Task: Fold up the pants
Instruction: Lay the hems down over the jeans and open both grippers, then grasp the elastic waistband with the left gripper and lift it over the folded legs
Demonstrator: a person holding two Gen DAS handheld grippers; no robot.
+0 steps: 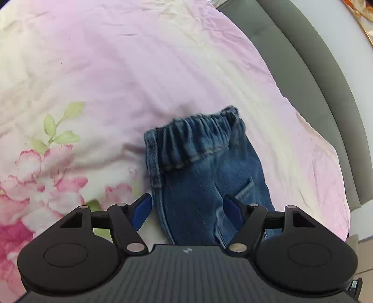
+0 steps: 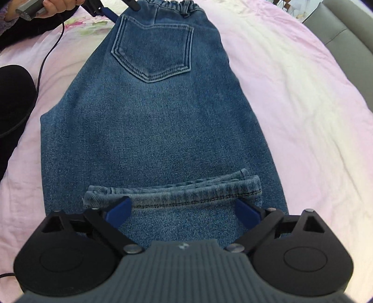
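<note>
At lower centre of both views: one pair of blue pants point(image 2: 158, 121) lies flat on the bed point(image 2: 303, 105).
Hidden: left wrist view cuts off the pants below the waistband point(image 1: 193, 137).
Left gripper point(image 1: 186, 209): fingers point(image 1: 139, 213) wide open, holding nothing.
Right gripper point(image 2: 184, 209): fingers point(image 2: 117, 213) wide open at the two stacked hems point(image 2: 174, 190); contact unclear.
Pocket point(image 2: 153, 51): one, upper centre.

The jeans point(image 1: 209, 186) run under the left gripper's point(image 1: 187, 209) body — their lower part is hidden. In the right wrist view, the frame's top edge cuts the waistband point(image 2: 172, 5) and, beside it, perhaps the left gripper — mostly cropped.
</note>
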